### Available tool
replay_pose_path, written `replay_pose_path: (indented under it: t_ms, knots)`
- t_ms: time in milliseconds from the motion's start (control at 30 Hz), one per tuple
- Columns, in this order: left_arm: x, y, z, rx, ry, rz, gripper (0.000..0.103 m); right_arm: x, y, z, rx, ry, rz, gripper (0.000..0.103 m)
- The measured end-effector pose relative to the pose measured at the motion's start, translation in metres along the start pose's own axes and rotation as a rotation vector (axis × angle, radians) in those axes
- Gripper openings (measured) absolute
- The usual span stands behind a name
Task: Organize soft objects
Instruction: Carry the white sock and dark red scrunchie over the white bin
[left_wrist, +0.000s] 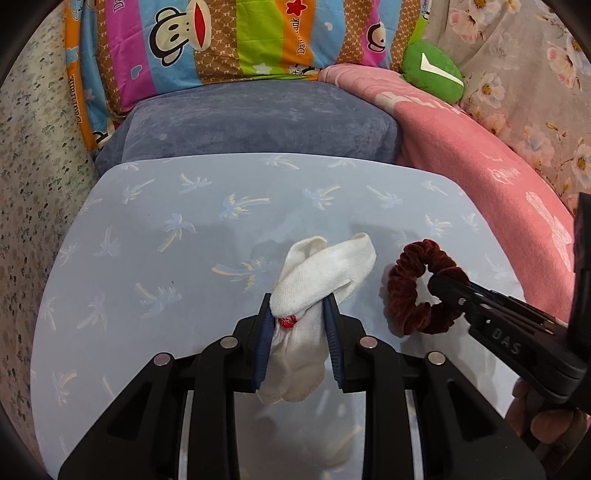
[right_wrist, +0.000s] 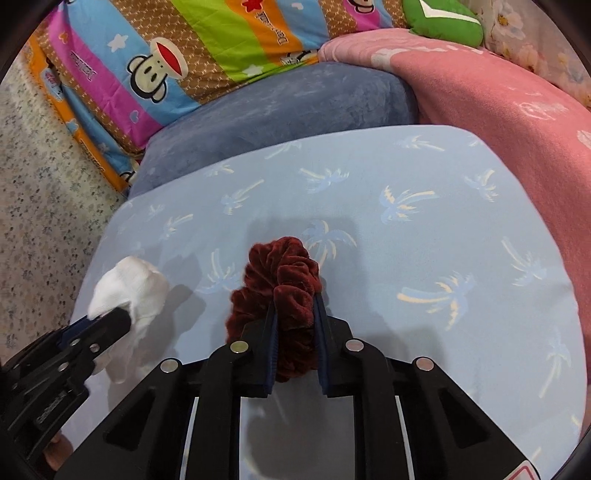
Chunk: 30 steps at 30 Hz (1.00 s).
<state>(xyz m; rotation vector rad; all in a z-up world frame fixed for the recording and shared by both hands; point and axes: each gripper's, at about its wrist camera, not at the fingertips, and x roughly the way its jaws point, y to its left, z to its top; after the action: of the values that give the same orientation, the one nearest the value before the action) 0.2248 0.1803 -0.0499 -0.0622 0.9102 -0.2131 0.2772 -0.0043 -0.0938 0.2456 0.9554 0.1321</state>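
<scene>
A white sock (left_wrist: 325, 266) with a small red mark is pinched between the blue pads of my left gripper (left_wrist: 300, 299), which is shut on it; its toe end folds over onto the light blue palm-print surface (left_wrist: 166, 221). To its right, a dark red velvet scrunchie (left_wrist: 406, 273) lies on the same surface with my right gripper (left_wrist: 437, 284) on it. In the right wrist view the scrunchie (right_wrist: 284, 266) is bunched between the pads of the right gripper (right_wrist: 295, 302), which press on both its sides. The sock (right_wrist: 129, 284) and left gripper (right_wrist: 118, 319) appear at the lower left.
Behind the palm-print surface sits a blue-grey cushion (left_wrist: 258, 122), and behind that a striped monkey-print pillow (left_wrist: 221, 37). A pink blanket (left_wrist: 480, 166) runs along the right, with a green plush (left_wrist: 432, 66) above it. Floral bedding (left_wrist: 37, 184) lies to the left.
</scene>
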Motion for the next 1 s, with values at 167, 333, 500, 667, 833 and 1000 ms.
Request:
replay_pose_path:
  t_ms: [167,333,500,667,833,1000]
  knots:
    - [-0.02,-0.022,-0.004,0.034,-0.027,-0.025,0.026,-0.043,-0.002,-0.012,0.015,-0.057,0.016,0.017]
    - [-0.048,-0.052,-0.01,0.073,-0.059,-0.059,0.026,-0.1,-0.008,-0.023,0.034,-0.123,0.021,0.017]
    - [-0.071,-0.082,-0.017,0.114,-0.089,-0.096,0.026,-0.159,-0.019,-0.036,0.051,-0.186,0.023,0.017]
    - [-0.086,-0.11,-0.028,0.169,-0.105,-0.117,0.026,-0.204,-0.039,-0.054,0.081,-0.25,0.028,0.017]
    - [-0.1,-0.137,-0.042,0.215,-0.116,-0.138,0.026,-0.241,-0.059,-0.073,0.125,-0.293,0.033,0.017]
    - [-0.108,-0.163,-0.055,0.258,-0.113,-0.162,0.026,-0.268,-0.08,-0.089,0.131,-0.316,0.001,0.017]
